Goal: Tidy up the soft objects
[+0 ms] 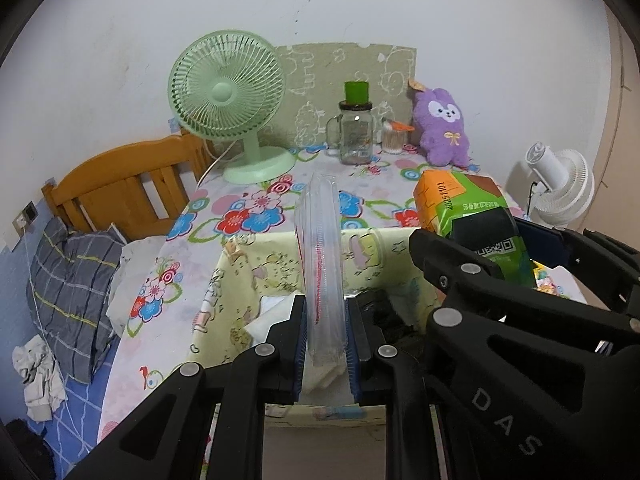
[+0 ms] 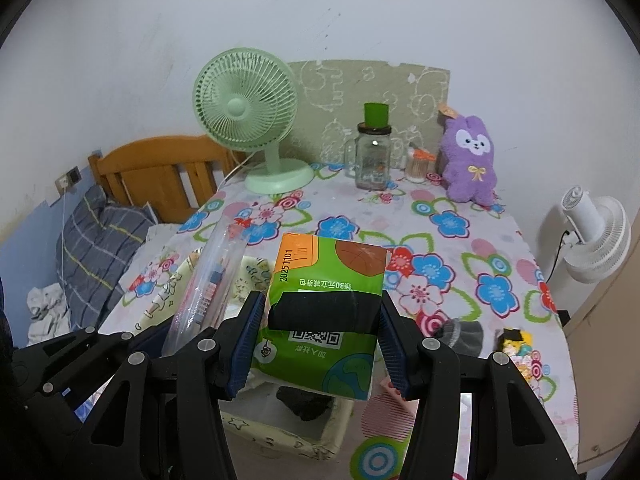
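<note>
Right gripper (image 2: 316,336) clamps tissue pack (image 2: 324,304); QR code visible.

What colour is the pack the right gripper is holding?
Mostly green, with an orange corner and a black band: the tissue pack, clearest in the right wrist view.

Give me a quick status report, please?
Left hand-held gripper shut on clear zip bag. Right hand-held gripper shut on green tissue pack. Both over fabric bin; nothing blocking.
</note>
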A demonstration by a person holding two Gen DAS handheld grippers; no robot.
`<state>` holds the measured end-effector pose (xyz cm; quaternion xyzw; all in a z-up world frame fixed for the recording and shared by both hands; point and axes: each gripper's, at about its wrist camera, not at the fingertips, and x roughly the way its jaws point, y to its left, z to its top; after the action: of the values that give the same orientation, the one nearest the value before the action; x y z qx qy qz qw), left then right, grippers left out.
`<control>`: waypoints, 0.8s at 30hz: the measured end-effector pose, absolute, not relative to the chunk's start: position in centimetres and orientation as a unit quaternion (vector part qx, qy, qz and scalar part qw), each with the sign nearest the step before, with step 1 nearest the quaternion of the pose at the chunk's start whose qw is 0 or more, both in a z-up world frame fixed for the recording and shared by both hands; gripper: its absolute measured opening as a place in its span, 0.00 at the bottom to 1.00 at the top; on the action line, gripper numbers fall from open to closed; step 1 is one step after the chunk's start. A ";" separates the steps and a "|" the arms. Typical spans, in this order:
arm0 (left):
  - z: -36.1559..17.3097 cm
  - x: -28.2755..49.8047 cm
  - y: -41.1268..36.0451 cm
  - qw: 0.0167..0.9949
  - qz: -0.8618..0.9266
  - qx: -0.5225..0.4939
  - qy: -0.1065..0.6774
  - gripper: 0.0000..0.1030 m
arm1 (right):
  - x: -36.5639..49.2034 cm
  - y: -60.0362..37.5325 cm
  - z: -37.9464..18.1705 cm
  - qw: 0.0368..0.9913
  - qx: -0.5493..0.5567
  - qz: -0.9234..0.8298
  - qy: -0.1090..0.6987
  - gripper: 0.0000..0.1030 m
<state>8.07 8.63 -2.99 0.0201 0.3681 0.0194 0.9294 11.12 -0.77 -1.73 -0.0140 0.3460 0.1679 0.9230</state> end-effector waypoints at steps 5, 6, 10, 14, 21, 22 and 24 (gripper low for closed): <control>-4.0 8.6 9.8 0.925 0.032 0.018 0.379 0.15 | 11.7 0.7 -2.6 0.917 -0.023 0.178 0.356 0.56; -4.3 8.7 10.1 0.924 0.035 0.018 0.381 0.15 | 11.8 0.9 -2.8 0.916 -0.025 0.179 0.357 0.56; -5.1 9.0 11.1 0.918 0.042 0.018 0.394 0.15 | 12.2 2.0 -3.6 0.911 -0.030 0.187 0.367 0.56; -5.8 9.2 11.6 0.913 0.047 0.023 0.405 0.18 | 12.7 2.8 -4.2 0.906 -0.035 0.194 0.375 0.56; -6.8 9.8 12.6 0.903 0.049 0.012 0.426 0.32 | 13.6 3.9 -5.1 0.898 -0.041 0.203 0.388 0.56; -6.8 9.9 12.7 0.903 0.049 0.010 0.426 0.35 | 13.7 4.1 -5.3 0.897 -0.044 0.206 0.389 0.56; -6.7 10.2 12.8 0.905 0.045 0.006 0.424 0.42 | 14.0 4.4 -5.4 0.895 -0.049 0.207 0.391 0.56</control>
<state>10.15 12.80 -6.69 0.0061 0.4239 0.0449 0.9046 14.01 4.43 -5.45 -0.0489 0.3915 0.2073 0.8952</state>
